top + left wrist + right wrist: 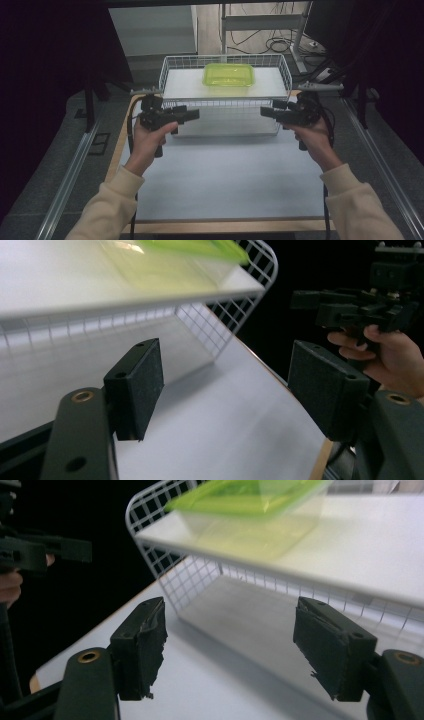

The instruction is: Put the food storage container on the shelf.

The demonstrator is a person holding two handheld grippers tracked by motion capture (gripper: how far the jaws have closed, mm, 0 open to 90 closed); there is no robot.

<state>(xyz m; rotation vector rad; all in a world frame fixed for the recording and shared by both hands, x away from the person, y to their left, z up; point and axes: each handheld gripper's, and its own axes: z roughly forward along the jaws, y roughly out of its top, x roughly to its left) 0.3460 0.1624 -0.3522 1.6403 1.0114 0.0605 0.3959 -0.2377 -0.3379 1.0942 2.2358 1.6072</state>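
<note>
Two grippers, left gripper and right gripper, jaws open, white table, wire shelf, dark room.

the container is showing a see-through lime green, with a brighter green lid. the basket is showing white wire in a square grid pattern, with a plain white shelf inside. the surface is looking white, edged in light wood. the left gripper and the right gripper are showing black. the sleeves are looking cream. the floor is looking dark grey.
</note>
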